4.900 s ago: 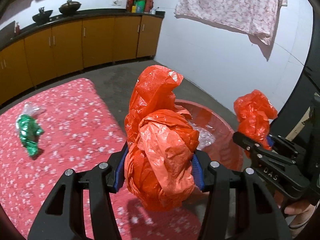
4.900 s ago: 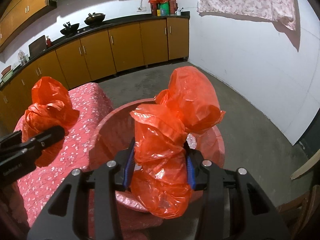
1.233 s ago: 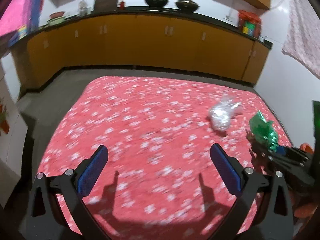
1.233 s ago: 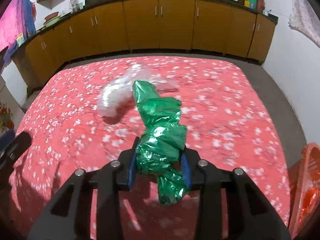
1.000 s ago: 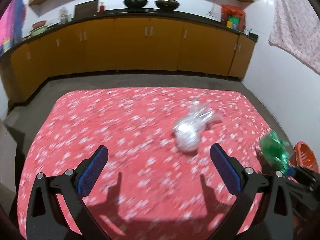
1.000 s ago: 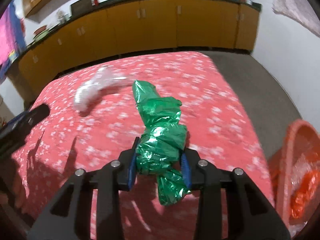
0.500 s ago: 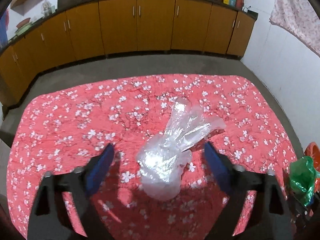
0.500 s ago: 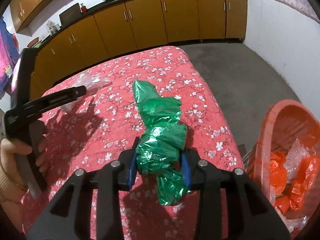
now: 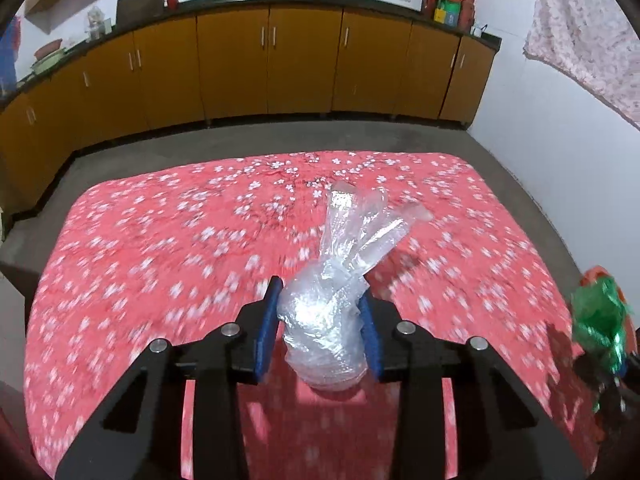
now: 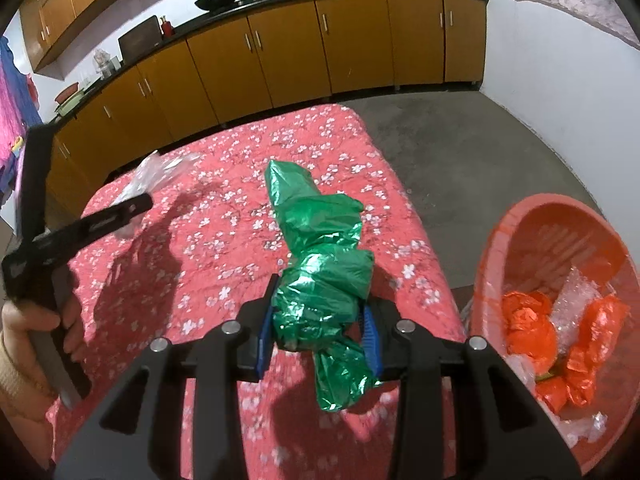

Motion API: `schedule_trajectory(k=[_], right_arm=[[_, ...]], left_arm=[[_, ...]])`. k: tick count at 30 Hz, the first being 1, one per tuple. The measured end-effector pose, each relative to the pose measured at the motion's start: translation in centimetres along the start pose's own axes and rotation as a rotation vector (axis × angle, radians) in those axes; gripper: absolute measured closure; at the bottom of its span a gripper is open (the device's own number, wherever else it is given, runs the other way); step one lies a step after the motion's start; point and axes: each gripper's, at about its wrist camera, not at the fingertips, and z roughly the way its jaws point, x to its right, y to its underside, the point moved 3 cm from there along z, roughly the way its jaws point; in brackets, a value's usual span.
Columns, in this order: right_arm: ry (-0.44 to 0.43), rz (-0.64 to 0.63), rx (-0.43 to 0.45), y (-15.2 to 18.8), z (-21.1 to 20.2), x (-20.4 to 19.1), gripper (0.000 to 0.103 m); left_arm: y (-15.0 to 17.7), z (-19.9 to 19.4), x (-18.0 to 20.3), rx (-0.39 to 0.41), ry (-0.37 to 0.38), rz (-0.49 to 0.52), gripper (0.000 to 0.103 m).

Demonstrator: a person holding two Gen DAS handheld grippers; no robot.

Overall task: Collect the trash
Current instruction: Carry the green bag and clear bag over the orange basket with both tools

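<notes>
Trash here is two crumpled bags, and both look feather-light, soft and crackly, the sort of thing that squashes to nothing and slides out if only a loose flap is caught. The clear plastic bag (image 9: 324,320) sits between the blue pads of the left hand-held gripper (image 9: 320,334), whose jaws are closing on its fat bunched body, with the twisted tail sticking up toward 1 o'clock; that thick middle looks the safest place to take hold, since the tail would likely just pull through. The green foil bag (image 10: 320,280) is pinched around its waist by the right hand-held gripper (image 10: 318,334), its ends hanging free at 12 and 6 o'clock. Both bags are just above the bed (image 9: 160,260) with its red flowered cover. The orange basket (image 10: 516,232) stands on the floor off the bed's edge, at 3 o'clock from the right gripper, already holding orange bags (image 10: 528,328) and some clear wrap. Nothing lies between the green bag and the basket's rim; I would guess the only nuisance is the rim itself catching a dangling end. Brown cabinets (image 9: 240,68) line the far wall, well apart.
</notes>
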Motion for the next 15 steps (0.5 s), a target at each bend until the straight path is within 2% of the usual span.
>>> schedule_trajectory(k=[7,15], right_arm=[[0.006,0.021,0.050,1.3,-5.0,0.9,0.067],[0.037,0.050,0.118,3.1,-11.3,3.6,0.067]], left_arm=[[2.8,-7.4,2.1,0.049,0.055,-0.018,0.066],[4.3,-12.2,5.9,0.086,0.116,0.018,0.066]])
